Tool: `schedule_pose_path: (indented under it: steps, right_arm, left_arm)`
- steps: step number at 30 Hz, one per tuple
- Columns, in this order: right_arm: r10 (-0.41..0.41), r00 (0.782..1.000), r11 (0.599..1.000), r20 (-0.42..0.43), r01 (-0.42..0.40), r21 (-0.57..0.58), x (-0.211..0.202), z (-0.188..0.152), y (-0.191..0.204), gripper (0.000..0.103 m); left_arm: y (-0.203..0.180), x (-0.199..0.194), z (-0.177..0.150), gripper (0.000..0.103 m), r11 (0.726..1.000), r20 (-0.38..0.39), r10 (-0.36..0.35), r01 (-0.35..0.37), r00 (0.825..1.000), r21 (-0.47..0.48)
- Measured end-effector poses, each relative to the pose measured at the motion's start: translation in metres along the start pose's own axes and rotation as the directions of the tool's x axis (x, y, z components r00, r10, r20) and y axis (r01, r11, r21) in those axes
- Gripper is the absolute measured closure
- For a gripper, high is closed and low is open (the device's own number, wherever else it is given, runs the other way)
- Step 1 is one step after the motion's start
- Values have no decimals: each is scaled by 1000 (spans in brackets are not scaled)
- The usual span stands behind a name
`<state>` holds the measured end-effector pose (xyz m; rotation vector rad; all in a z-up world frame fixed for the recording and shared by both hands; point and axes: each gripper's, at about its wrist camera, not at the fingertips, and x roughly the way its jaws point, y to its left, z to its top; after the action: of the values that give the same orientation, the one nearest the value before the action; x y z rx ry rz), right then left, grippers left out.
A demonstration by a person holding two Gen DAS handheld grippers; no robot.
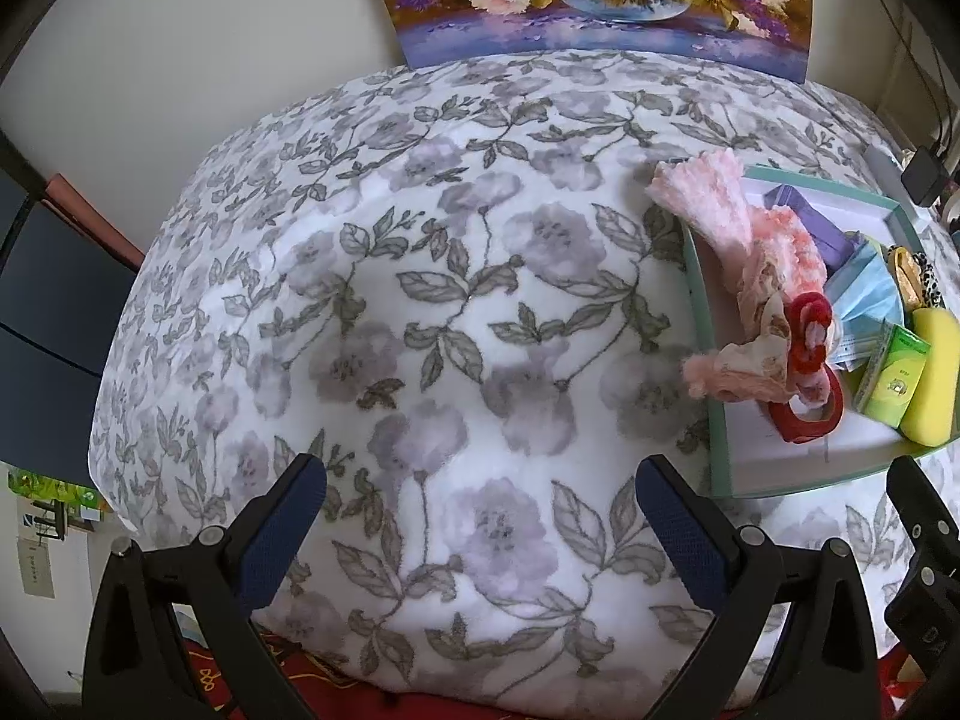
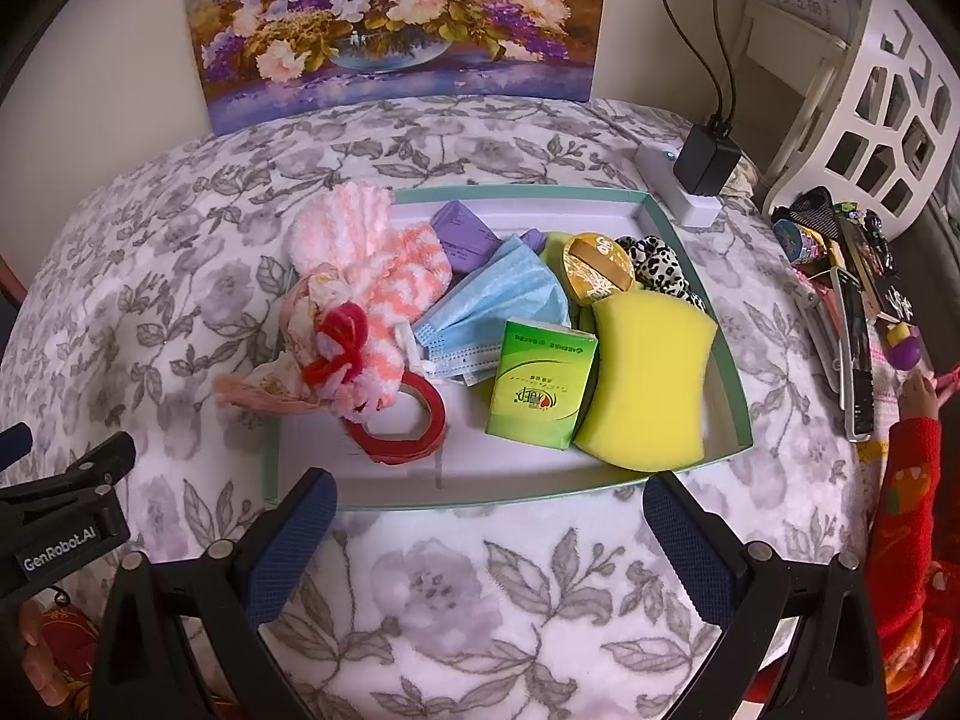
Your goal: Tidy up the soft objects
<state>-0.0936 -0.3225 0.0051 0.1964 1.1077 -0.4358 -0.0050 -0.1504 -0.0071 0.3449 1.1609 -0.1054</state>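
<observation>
Clearance: floral grey-and-white fleece blanket bare across left half; shallow teal-rimmed white tray on right half, near edge just ahead of right gripper.
Tray contents: fuzzy pink-and-white sock draped over left rim; red tape ring, blue face mask, green tissue pack, yellow sponge, leopard-print scrunchie, purple packet.
Obstructions: white power strip with black adapter behind tray; white lattice basket and clutter at right; red sleeve at right edge.
Left gripper: jaws wide, empty, over bare blanket; tray well right.
Right gripper: jaws wide, empty, facing tray.
</observation>
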Motion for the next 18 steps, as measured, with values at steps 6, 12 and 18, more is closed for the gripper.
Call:
schedule_pose_path:
  steps: [6, 12, 18]
  right_arm:
    - [-3, 1000, 1000, -1, 3, -3, 0, 0, 1, 0]
    - [-4, 1000, 1000, -1, 4, -11, 0, 0, 3, 0]
    - [-10, 1000, 1000, -2, 10, -13, 1, 0, 2, 0]
  left_arm:
    - [0, 1, 0, 0, 1000, -5, 4, -4, 1000, 2]
    - [0, 3, 0, 0, 1000, -12, 7, -7, 1000, 4]
    - [1, 4, 0, 0, 1000, -21, 5, -5, 1000, 1]
